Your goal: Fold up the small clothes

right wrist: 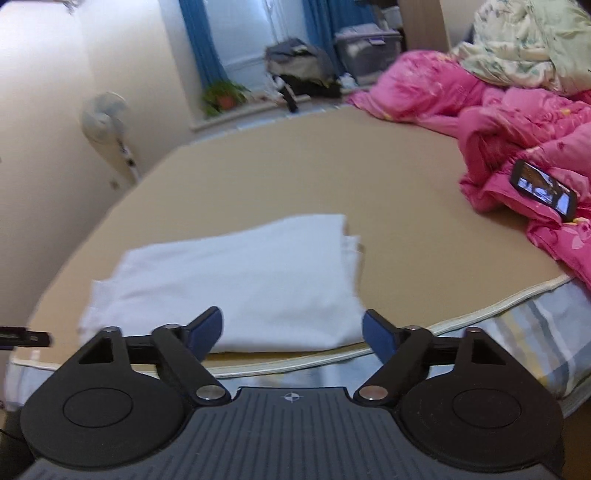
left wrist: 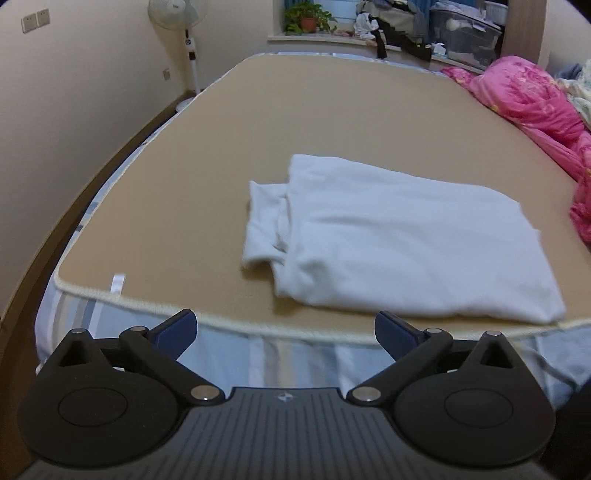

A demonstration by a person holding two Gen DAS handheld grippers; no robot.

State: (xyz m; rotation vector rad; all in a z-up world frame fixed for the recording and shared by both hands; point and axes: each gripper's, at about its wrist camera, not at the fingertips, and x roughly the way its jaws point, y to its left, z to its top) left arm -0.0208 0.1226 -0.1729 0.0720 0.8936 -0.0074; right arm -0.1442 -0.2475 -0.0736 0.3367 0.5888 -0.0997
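Observation:
A white garment [left wrist: 399, 243] lies folded into a flat rectangle on the tan mattress pad [left wrist: 295, 122], close to the near edge of the bed, with a folded sleeve showing at its left side. My left gripper [left wrist: 285, 326] is open and empty, held back from the bed's edge in front of the garment. In the right wrist view the same white garment [right wrist: 236, 280] lies just beyond my right gripper [right wrist: 291, 328], which is open with nothing between its fingers. A dark bit of the other gripper [right wrist: 22, 338] shows at the left edge.
A pink quilt [right wrist: 517, 147] is heaped along the right side of the bed, with a phone [right wrist: 543, 192] lying on it. A standing fan [left wrist: 184, 33] is by the left wall. The windowsill holds a potted plant [left wrist: 306, 18], clothes and a plastic box [left wrist: 465, 33].

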